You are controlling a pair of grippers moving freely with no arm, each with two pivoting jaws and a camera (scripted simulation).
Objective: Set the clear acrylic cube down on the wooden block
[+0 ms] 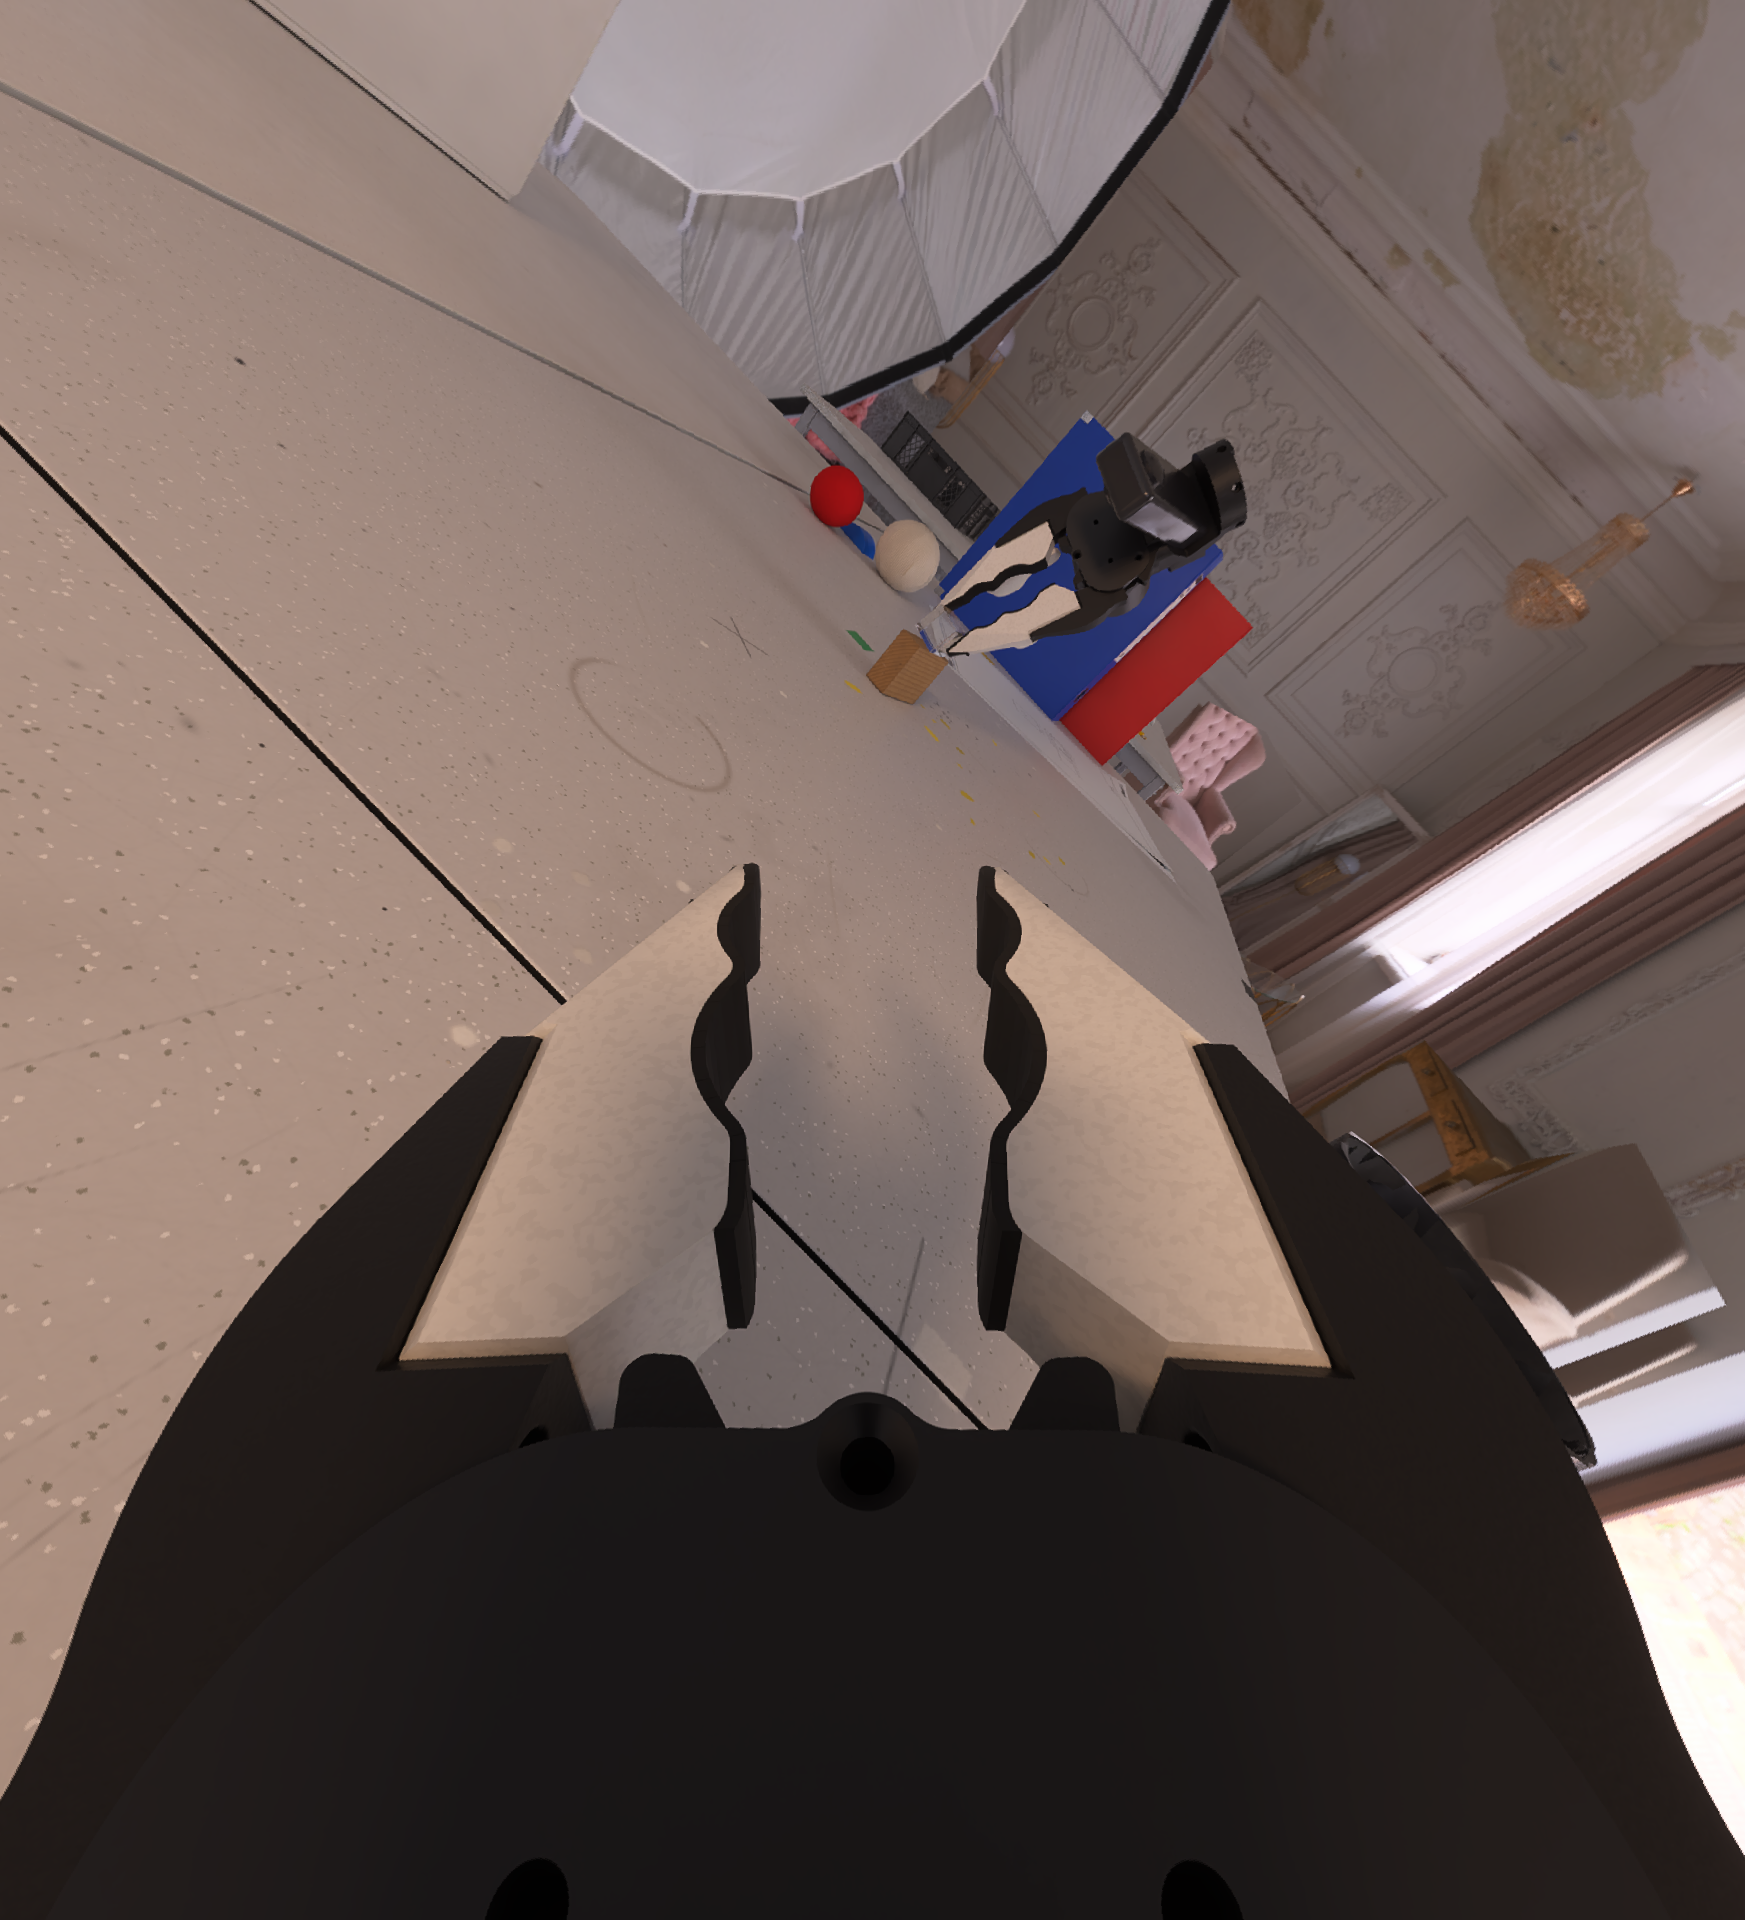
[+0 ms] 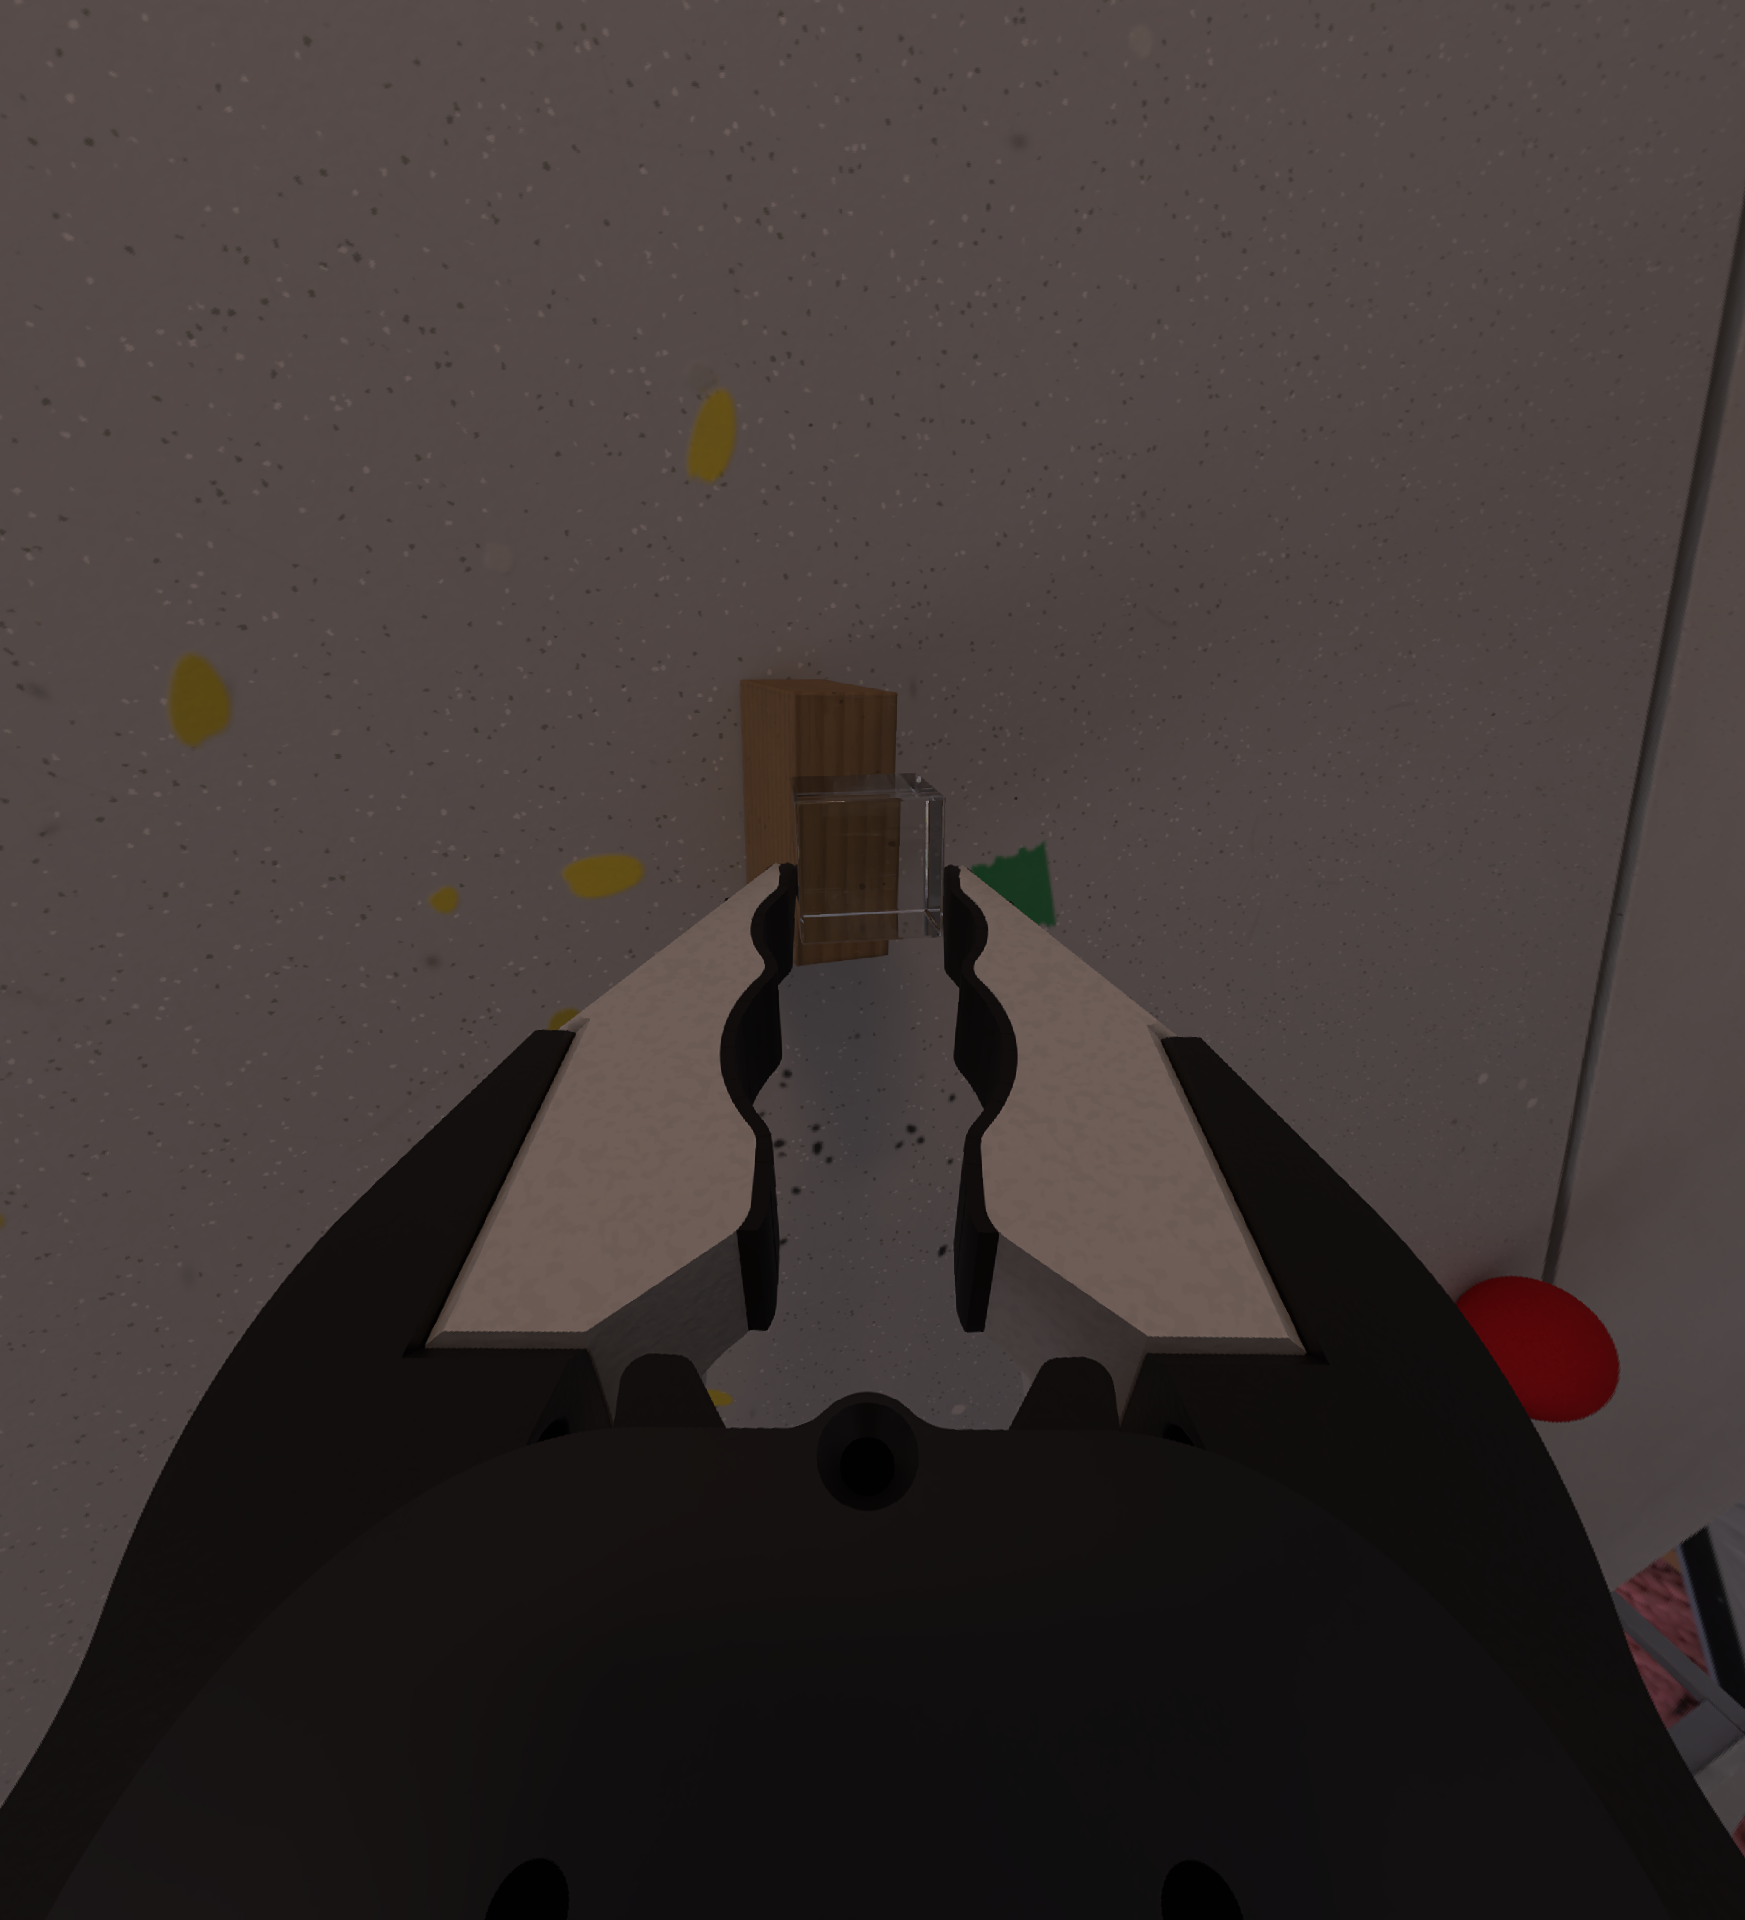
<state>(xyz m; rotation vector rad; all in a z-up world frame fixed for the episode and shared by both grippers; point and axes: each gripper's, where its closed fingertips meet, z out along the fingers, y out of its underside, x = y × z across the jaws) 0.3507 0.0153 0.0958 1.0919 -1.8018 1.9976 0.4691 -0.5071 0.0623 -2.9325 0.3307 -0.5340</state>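
Observation:
The clear acrylic cube (image 2: 868, 857) sits between the fingertips of my right gripper (image 2: 869, 875), which is shut on it. The wooden block (image 2: 818, 740) lies on the speckled table right under the cube. The cube overlaps the block's right part and overhangs its right edge. In the left wrist view the right gripper (image 1: 943, 636) is far off, tilted down, with the cube (image 1: 934, 628) at its tips just above the wooden block (image 1: 903, 668). I cannot tell whether cube and block touch. My left gripper (image 1: 868, 883) is open and empty, low over the table.
A red ball (image 1: 836, 495), a cream ball (image 1: 907, 554) and a small blue object (image 1: 857, 538) lie beyond the block. Blue (image 1: 1076, 665) and red (image 1: 1154, 670) boards stand behind. A green patch (image 2: 1015, 883) and yellow flecks (image 2: 198, 698) mark the table. The red ball (image 2: 1538, 1351) also shows at right.

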